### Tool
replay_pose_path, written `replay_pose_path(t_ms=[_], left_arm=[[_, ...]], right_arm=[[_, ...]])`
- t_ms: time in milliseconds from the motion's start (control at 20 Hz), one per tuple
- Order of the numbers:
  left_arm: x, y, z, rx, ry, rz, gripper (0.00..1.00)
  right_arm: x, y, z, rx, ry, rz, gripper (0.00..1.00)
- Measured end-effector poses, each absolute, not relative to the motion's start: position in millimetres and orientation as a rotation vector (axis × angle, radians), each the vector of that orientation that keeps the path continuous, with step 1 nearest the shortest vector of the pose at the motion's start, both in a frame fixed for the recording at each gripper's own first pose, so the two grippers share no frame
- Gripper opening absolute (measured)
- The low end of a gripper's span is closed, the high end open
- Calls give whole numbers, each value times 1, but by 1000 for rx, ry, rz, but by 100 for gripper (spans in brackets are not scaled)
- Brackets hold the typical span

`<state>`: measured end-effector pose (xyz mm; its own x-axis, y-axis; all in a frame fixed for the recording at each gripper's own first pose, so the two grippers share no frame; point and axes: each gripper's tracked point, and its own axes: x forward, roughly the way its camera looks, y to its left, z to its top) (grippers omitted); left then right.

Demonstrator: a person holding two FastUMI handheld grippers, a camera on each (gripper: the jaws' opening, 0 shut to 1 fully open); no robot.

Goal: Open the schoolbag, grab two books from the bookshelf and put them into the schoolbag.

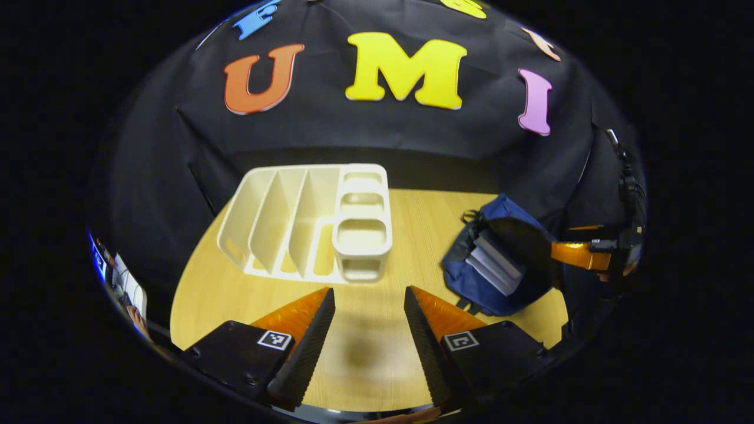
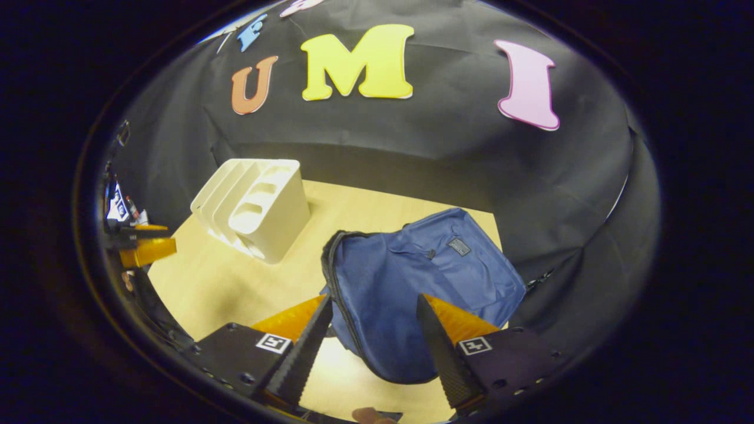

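Left gripper view: we are holding the left gripper (image 1: 369, 330) above the wooden table (image 1: 224, 294), fingers spread wide with nothing between them. We are seeing the white bookshelf (image 1: 312, 221) ahead, its slots running away from us toward the wall. To its right the blue schoolbag (image 1: 471, 282) is lying with its mouth gaping, two pale books (image 1: 495, 262) sitting inside, spines running along the bag's long axis. In the right gripper view, we are keeping the right gripper (image 2: 374, 341) parted wide over the schoolbag (image 2: 424, 277), touching nothing.
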<state>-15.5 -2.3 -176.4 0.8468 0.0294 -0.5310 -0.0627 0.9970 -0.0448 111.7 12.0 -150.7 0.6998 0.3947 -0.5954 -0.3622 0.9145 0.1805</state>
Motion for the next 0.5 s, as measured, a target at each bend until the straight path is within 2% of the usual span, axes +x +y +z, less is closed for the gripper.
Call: replay_pose_path(t_ms=[50, 100, 150, 500], left_arm=[[-12, 8, -157, -55, 506, 79, 78], [-10, 15, -136, -59, 458, 95, 78], [-9, 20, -115, -68, 409, 103, 78], [-11, 23, -26, -54, 188, 115, 77]], right_arm=[[107, 11, -139, 55, 654, 418, 95], [103, 10, -128, 65, 632, 410, 90], [99, 7, -115, 76, 605, 393, 95], [76, -41, -15, 190, 381, 166, 96]])
